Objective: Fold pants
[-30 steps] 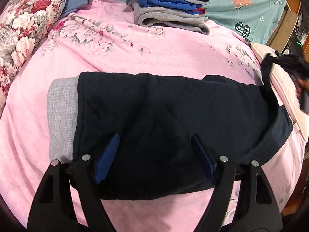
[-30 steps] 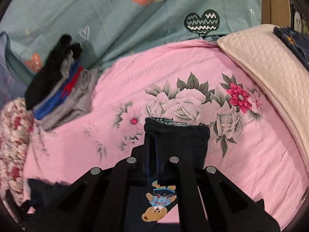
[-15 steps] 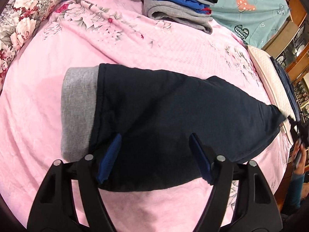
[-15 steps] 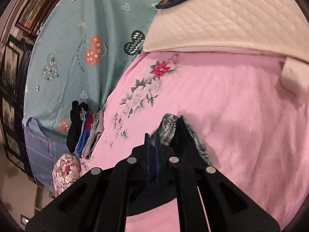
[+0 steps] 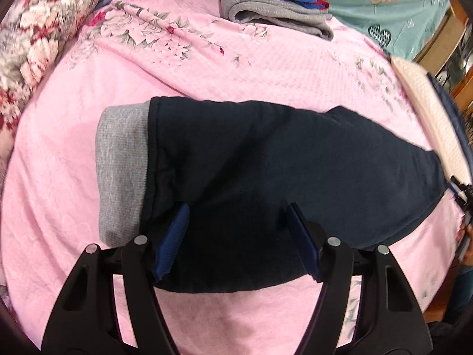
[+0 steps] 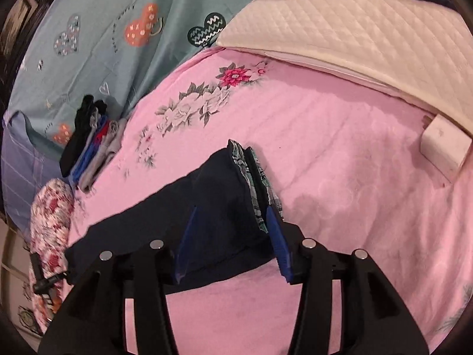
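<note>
Two grippers hang over the dark pants [image 5: 266, 159] lying flat on the pink bed cover [image 5: 207, 68]. The left gripper [image 5: 236, 216] has its jaws wide apart, and so does the right gripper [image 6: 230, 216]

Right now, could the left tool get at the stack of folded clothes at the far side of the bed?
Probably yes. The left tool is open and holds nothing, and only flat pink bedspread lies between the dark pants below it and the stack of folded clothes. It would need a long forward stretch.
</note>
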Motion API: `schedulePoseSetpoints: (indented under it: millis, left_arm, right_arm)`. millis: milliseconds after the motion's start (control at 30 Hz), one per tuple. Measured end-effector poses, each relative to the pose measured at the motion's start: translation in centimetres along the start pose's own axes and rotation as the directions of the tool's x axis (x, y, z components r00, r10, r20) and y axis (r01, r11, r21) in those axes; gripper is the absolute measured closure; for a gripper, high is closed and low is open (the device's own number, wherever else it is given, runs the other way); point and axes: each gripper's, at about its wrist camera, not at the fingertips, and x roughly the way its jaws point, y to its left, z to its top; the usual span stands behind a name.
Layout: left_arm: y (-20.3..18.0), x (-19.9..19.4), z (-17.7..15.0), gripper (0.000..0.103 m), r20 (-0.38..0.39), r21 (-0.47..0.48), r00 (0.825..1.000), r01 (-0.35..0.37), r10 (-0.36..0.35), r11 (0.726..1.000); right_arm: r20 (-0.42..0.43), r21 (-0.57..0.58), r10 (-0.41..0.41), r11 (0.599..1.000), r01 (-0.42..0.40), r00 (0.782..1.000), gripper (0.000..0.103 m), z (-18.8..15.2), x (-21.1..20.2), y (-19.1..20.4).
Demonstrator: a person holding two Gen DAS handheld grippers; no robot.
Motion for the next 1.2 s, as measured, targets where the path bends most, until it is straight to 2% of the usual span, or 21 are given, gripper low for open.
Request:
schedulePoseSetpoints:
  millis: [33, 100, 133, 400, 467, 567, 633, 700, 800, 867, 900, 933, 1000, 1067, 1100, 1167, 1200]
  left_arm:
    - [-0.2, 0.1, 0.0, 0.033, -0.002, 0.012, 1.000, -0.018, 0.018, 1.000]
    - [-0.5, 0.1, 0.1, 0.033, -0.009, 0.026, 0.999, -0.046, 0.046, 0.999]
    - [-0.5, 0.1, 0.2, 0.033, -0.013, 0.024, 0.999, -0.047, 0.047, 0.999]
    - [0.8, -0.6, 1.3, 0.038, -0.044, -0.003, 0.996, -0.080, 0.080, 0.997]
    - [1.1, -0.6, 1.3, 0.038, -0.051, -0.011, 0.997, -0.061, 0.060, 0.998]
    - [0.8, -0.6, 1.0, 0.038, -0.040, 0.010, 0.996, -0.073, 0.073, 0.997]
    - [0.6, -0.5, 0.7, 0.038, -0.031, 0.028, 0.996, -0.087, 0.088, 0.996]
    - [0.4, -0.5, 0.7, 0.037, -0.032, 0.036, 0.995, -0.091, 0.092, 0.995]
    - [0.1, -1.2, 0.6, 0.037, -0.032, 0.043, 0.994, -0.099, 0.101, 0.994]
    - [-0.3, -2.3, 0.3, 0.035, -0.009, 0.036, 0.996, -0.092, 0.093, 0.995]
    - [-0.5, -2.7, 0.2, 0.029, 0.006, 0.037, 0.996, -0.087, 0.087, 0.996]
    - [-0.9, -3.2, 0.0, 0.028, 0.028, 0.040, 0.997, -0.078, 0.076, 0.996]
    - [-1.5, -3.7, -0.6, 0.027, 0.056, 0.046, 0.997, -0.049, 0.046, 0.998]
    - [-1.8, -3.3, -1.0, 0.025, 0.053, 0.044, 0.998, -0.035, 0.033, 0.998]
    - [-1.7, -2.8, -1.1, 0.024, 0.042, 0.040, 0.998, -0.043, 0.041, 0.998]
    - [-1.1, -1.3, -1.5, 0.024, -0.007, 0.019, 0.998, -0.065, 0.065, 0.998]
    - [-0.5, -0.7, -1.9, 0.024, -0.022, 0.012, 0.999, -0.049, 0.049, 0.999]
  right_arm:
    - [-0.019, -0.025, -0.022, 0.999, 0.021, 1.000, 0.057, -0.2, 0.5, 0.1]
    - [-0.034, -0.066, -0.025, 0.998, 0.023, 0.999, 0.072, -0.3, 1.2, 0.5]
    - [-0.029, -0.064, -0.013, 0.998, 0.011, 1.000, 0.088, -0.2, 0.9, 0.5]
    - [0.047, -0.110, 0.107, 0.989, -0.101, 0.993, 0.089, 2.2, -4.7, 2.4]
    - [0.022, -0.095, 0.101, 0.991, -0.099, 0.995, 0.089, 2.0, -4.8, 2.0]
    - [-0.078, -0.070, 0.026, 0.997, -0.032, 0.997, 0.089, 0.1, -2.5, 0.4]
    - [-0.152, -0.090, -0.072, 0.994, 0.059, 0.986, 0.087, -1.3, -0.6, -0.5]
    - [-0.169, -0.152, -0.125, 0.983, 0.100, 0.978, 0.082, -1.7, 0.0, -0.1]
    - [-0.078, -0.200, -0.159, 0.970, 0.141, 0.984, 0.054, -0.3, -1.6, 1.6]
    - [-0.027, -0.225, -0.137, 0.966, 0.128, 0.990, 0.053, 0.8, -2.6, 3.1]
    - [-0.013, -0.224, -0.095, 0.971, 0.090, 0.995, 0.053, 1.3, -2.8, 3.8]
    - [-0.010, -0.217, -0.020, 0.976, 0.017, 1.000, 0.053, 1.7, -2.8, 4.4]
    - [-0.046, -0.185, 0.098, 0.977, -0.105, 0.994, 0.052, 2.1, -1.7, 5.6]
    - [-0.119, -0.125, 0.202, 0.968, -0.217, 0.972, 0.052, 2.0, 0.8, 6.0]
    - [-0.142, -0.104, 0.209, 0.969, -0.225, 0.968, 0.052, 2.0, 1.8, 6.0]
    - [-0.190, -0.086, 0.169, 0.978, -0.188, 0.967, 0.052, 1.5, 3.7, 5.3]
    - [-0.216, -0.098, 0.100, 0.987, -0.123, 0.971, 0.052, 1.1, 4.5, 4.7]
